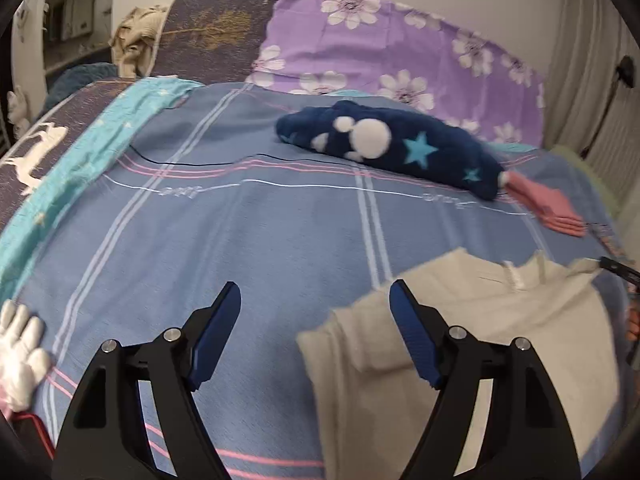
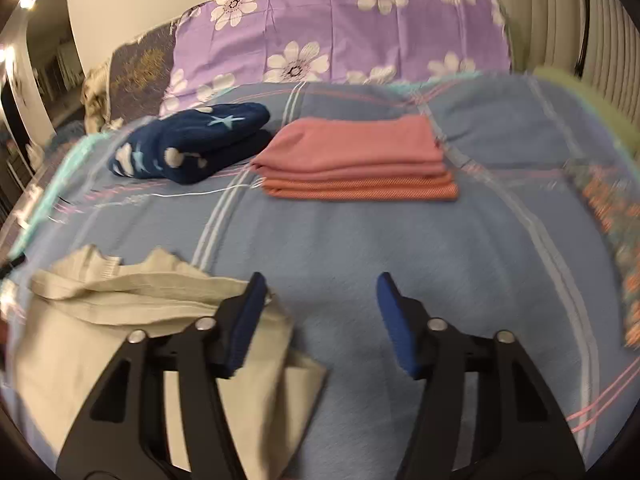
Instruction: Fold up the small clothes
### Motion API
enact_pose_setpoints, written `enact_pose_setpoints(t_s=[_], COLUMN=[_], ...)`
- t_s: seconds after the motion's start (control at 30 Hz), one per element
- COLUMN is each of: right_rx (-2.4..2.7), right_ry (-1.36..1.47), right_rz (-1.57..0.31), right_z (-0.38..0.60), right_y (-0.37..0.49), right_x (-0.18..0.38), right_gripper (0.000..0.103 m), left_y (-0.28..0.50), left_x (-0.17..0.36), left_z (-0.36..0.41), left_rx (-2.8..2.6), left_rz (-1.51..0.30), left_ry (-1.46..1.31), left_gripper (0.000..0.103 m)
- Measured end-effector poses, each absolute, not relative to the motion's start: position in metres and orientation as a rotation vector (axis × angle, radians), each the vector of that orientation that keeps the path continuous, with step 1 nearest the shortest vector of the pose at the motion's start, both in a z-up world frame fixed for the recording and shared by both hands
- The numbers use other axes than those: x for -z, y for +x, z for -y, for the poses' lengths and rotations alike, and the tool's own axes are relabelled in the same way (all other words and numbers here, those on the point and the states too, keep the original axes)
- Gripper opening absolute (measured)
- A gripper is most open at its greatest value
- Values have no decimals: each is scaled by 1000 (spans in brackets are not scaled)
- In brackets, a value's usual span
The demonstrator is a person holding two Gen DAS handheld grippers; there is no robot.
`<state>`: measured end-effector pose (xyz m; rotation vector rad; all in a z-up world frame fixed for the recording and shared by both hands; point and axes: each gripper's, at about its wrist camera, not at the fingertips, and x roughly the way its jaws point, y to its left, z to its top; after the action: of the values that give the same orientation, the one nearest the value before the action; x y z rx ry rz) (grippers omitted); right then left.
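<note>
A beige garment (image 1: 472,344) lies partly folded on the blue striped bedsheet (image 1: 260,240); the right wrist view shows the beige garment (image 2: 132,312) at lower left. My left gripper (image 1: 316,304) stands open over the sheet, its right finger above the garment's left edge, nothing between the pads. My right gripper (image 2: 320,296) is open too, its left finger over the garment's right edge, bare sheet between the fingers. Further back lie a folded navy star-print garment (image 2: 192,144) and a stack of folded pink clothes (image 2: 356,160).
A purple flowered pillow (image 2: 340,20) and a dark patterned pillow (image 1: 212,32) stand at the head of the bed. A white glove-like item (image 1: 20,352) lies at the left edge. A patterned cloth (image 2: 612,216) sits at the right, a turquoise strip (image 1: 92,152) at the left.
</note>
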<state>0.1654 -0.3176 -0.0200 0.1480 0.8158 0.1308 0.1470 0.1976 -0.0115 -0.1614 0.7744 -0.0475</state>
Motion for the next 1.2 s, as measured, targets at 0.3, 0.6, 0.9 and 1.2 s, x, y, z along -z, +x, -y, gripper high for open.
enact_pose_setpoints(t_s=[0.3, 0.6, 0.9, 1.2], right_rx=[-236, -118, -276, -354], right_ry=[-163, -46, 244, 280], right_rz=[-822, -866, -925, -818], right_z=[264, 273, 305, 296], right_y=[147, 202, 208, 187], right_x=[32, 45, 53, 18], right_gripper=[70, 62, 46, 5], left_y=[129, 210, 200, 179], left_x=[53, 28, 53, 22], left_z=[-115, -147, -171, -147], left_rx=[77, -90, 142, 257], left_rz=[-850, -776, -931, -810], left_ry=[423, 251, -56, -21], left_gripper=[83, 83, 72, 3])
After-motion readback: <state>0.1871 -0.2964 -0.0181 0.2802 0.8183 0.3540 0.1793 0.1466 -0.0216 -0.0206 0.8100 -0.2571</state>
